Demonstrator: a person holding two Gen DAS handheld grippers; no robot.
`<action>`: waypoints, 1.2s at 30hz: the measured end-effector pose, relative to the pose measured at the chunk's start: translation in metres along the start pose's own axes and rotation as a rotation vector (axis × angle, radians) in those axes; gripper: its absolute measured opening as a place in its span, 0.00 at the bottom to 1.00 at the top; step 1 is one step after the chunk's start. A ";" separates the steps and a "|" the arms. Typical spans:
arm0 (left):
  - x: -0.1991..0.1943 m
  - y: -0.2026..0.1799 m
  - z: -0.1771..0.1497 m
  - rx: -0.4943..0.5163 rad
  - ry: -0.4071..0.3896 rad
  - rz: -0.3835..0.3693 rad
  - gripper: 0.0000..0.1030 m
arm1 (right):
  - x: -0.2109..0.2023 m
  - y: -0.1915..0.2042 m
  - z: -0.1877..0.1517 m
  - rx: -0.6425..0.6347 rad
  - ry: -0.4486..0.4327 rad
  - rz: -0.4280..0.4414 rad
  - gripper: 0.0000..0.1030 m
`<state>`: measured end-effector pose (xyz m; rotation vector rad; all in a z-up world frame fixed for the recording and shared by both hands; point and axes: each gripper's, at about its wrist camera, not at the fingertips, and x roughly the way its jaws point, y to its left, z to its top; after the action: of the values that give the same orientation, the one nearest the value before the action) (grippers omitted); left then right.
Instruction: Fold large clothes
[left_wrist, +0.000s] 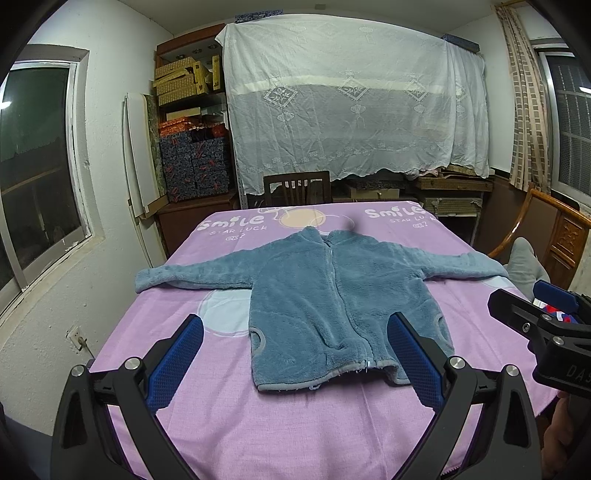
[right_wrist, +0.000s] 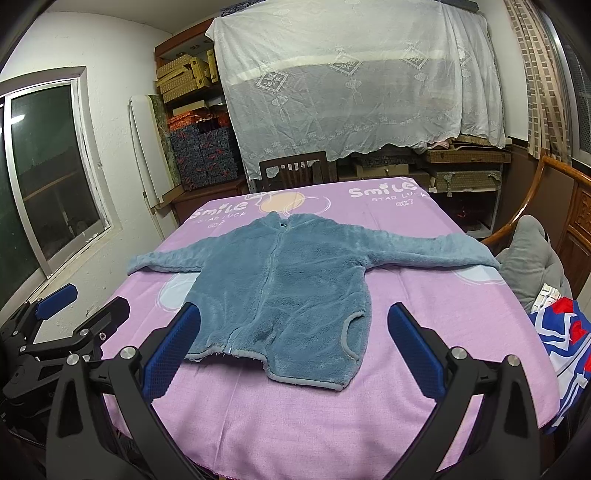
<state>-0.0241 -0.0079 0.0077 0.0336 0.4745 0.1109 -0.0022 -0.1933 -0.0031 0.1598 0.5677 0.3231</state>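
Blue fleece jacket (left_wrist: 332, 291) is lying flat, zipped, sleeves out, mid-tabletop on the purple cloth (left_wrist: 303, 424). My left gripper (left_wrist: 295, 354) is hovering above the hem, jaws spread, gripping nothing. My right gripper (right_wrist: 295, 350) is hovering alongside, jaws likewise spread. Wooden chair (left_wrist: 296, 187) is standing beyond the far edge.
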 end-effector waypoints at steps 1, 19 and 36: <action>0.000 0.000 0.000 0.001 0.000 0.000 0.97 | 0.000 0.000 0.000 0.001 0.001 0.001 0.96; 0.005 -0.001 -0.002 0.009 0.023 0.007 0.97 | 0.006 -0.005 -0.003 0.014 0.025 0.002 0.96; 0.117 0.092 -0.050 -0.355 0.383 -0.249 0.97 | 0.069 -0.096 -0.045 0.262 0.245 0.126 0.96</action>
<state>0.0473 0.0969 -0.0843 -0.4003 0.8308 -0.0457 0.0526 -0.2565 -0.0974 0.4142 0.8446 0.3932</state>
